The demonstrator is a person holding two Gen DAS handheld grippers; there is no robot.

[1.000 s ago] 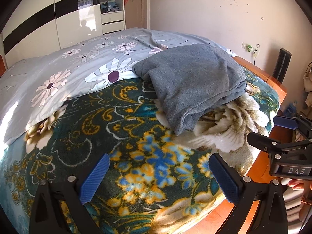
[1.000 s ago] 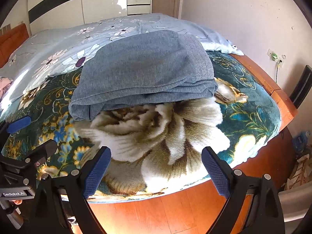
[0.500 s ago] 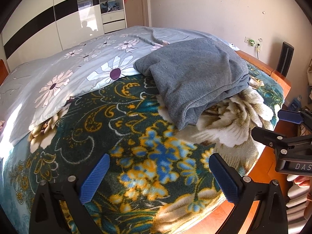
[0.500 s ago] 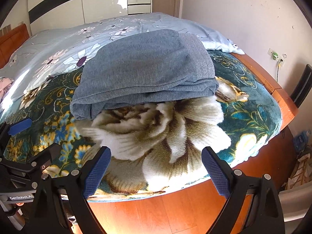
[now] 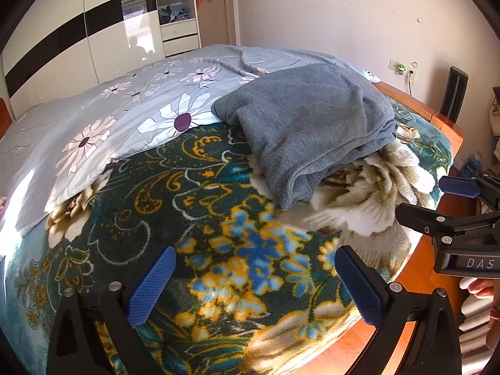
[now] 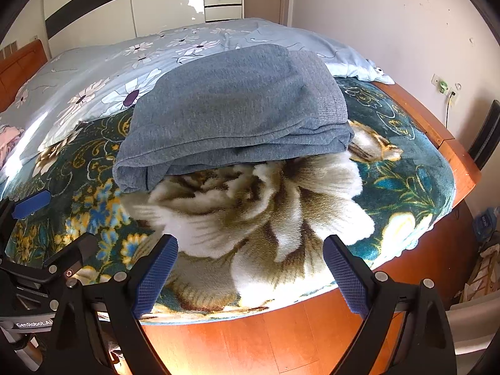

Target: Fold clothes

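Note:
A grey folded garment [image 5: 312, 125] lies on the flowered blanket [image 5: 193, 212] near the foot of the bed; it also shows in the right wrist view [image 6: 237, 112], folded with its thick edge facing me. My left gripper [image 5: 253, 287] is open and empty, hovering over the blanket's near edge, well short of the garment. My right gripper [image 6: 250, 276] is open and empty over the bed's foot edge, in front of the garment. Each gripper shows at the side of the other's view: the right one [image 5: 450, 206] and the left one [image 6: 47, 228].
A light blue daisy duvet [image 5: 125, 106] covers the far half of the bed. The wooden bed frame [image 6: 450, 143] runs along the right and near side. A wardrobe [image 5: 78, 43] and shelves stand behind. A wall with a socket [image 5: 401, 68] is on the right.
Both grippers stayed open. The left wrist view shifted slightly, so the garment sits a little higher and farther right in it. The right wrist view drew back a little.

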